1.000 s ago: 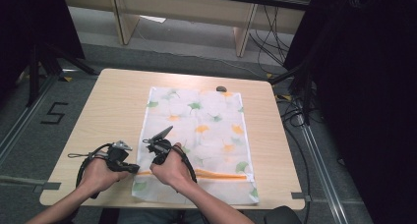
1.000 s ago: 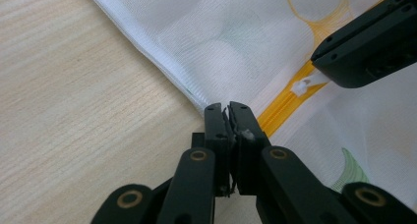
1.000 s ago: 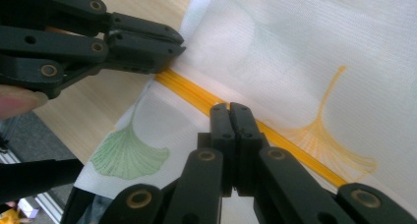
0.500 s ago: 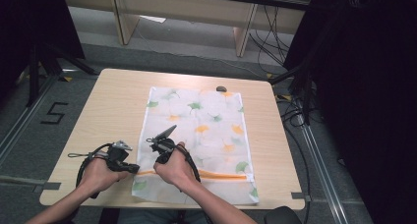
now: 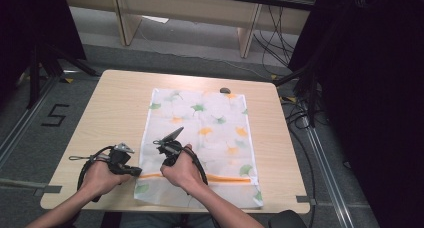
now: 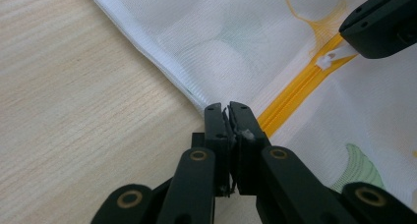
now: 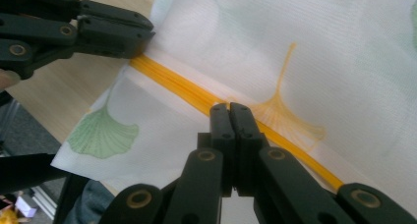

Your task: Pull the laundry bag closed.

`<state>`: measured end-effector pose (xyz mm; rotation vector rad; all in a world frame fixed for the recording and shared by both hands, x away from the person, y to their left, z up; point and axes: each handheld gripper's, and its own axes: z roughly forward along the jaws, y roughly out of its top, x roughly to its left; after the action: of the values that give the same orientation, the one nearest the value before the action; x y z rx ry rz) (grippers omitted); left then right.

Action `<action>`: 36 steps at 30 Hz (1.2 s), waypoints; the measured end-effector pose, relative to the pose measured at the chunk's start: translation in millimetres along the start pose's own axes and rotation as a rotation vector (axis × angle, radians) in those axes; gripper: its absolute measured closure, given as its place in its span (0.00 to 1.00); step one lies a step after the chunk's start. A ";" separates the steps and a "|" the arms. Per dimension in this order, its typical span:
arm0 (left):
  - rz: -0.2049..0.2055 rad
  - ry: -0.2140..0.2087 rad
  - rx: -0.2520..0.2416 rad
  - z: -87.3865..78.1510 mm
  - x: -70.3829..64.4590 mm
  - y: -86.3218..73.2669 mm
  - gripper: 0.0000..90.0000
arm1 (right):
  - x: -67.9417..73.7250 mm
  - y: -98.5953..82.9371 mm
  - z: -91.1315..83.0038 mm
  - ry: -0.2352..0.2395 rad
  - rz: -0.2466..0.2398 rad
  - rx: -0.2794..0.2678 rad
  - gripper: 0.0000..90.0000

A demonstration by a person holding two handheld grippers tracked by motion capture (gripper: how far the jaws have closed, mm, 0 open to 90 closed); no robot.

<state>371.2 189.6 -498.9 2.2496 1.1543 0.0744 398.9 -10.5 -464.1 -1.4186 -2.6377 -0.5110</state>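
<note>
The left hand-held gripper (image 6: 227, 107) has its jaws pinched together on the left edge of the mesh laundry bag (image 5: 200, 138), right where the orange zipper (image 6: 290, 94) ends, while the right hand-held gripper (image 7: 229, 108) is closed on the white zipper pull (image 6: 328, 61) a little way along the track. The bag lies flat in the middle of the counter (image 5: 115, 105), its zipper running across the end nearest the person. To do this well, I judge the left should keep the edge taut while the right draws straight along the track, low and level, so the mesh doesn't bunch or snag.
</note>
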 end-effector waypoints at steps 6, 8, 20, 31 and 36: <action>-0.008 0.001 -0.006 0.4 -0.5 -0.1 0.97 | 2.3 -0.5 -3.3 -0.006 0.054 0.051 1.00; -0.009 0.000 -0.007 0.5 -0.4 -0.1 0.97 | -0.2 -0.7 -4.3 0.007 0.050 0.056 1.00; -0.009 -0.002 -0.007 0.5 -0.2 -0.1 0.97 | -7.8 -5.6 -8.6 -0.014 0.058 0.057 1.00; -0.009 -0.002 -0.008 0.5 -0.3 -0.2 0.97 | -13.4 -7.9 -10.2 -0.033 0.020 0.019 1.00; -0.008 -0.003 -0.007 0.5 -0.1 -0.2 0.97 | -17.8 -8.6 -12.6 -0.035 0.008 0.026 1.00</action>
<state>371.2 189.3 -499.4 2.2383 1.1599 0.0723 400.9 -33.2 -458.7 -1.4425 -2.6542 -0.4538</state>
